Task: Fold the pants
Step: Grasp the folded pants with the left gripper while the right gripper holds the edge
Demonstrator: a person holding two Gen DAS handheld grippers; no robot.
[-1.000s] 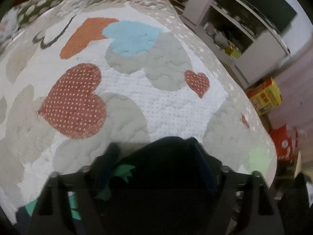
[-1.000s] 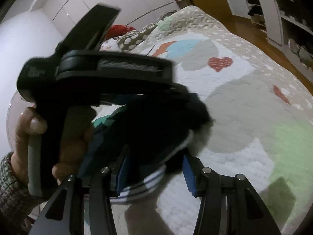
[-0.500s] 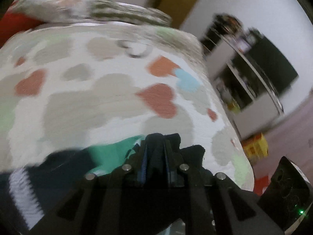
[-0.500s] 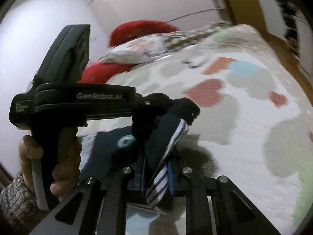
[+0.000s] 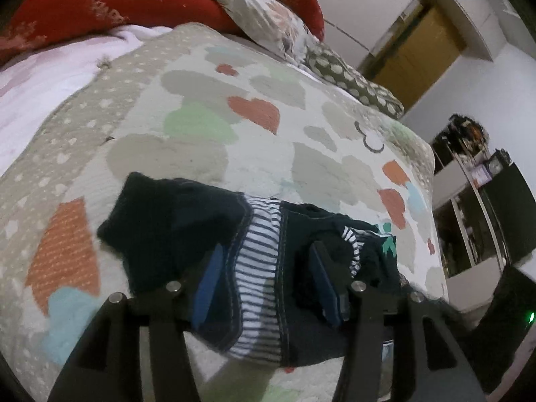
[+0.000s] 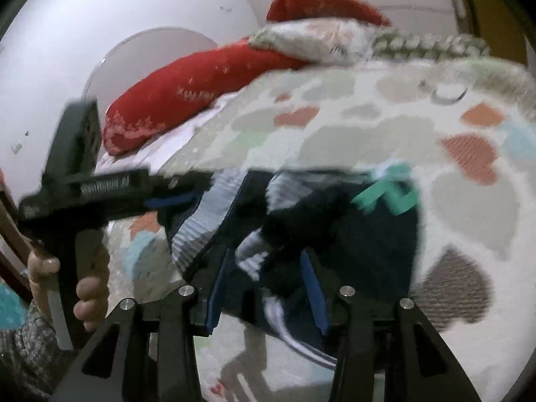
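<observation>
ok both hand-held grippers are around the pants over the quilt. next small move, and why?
Probably lower both ends onto the quilt and draw back. The left hand-held gripper and right hand-held gripper each have their jaws spread, with the dark pants lying loosely between the fingers, not pinched. The fabric looks bunched and partly off the quilt near the camera, so setting it flat should come before the next fold.

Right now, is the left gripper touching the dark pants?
Touching. In the left wrist view, the left gripper is open, and the dark pants lie between the blue pads, draped against both.
</observation>
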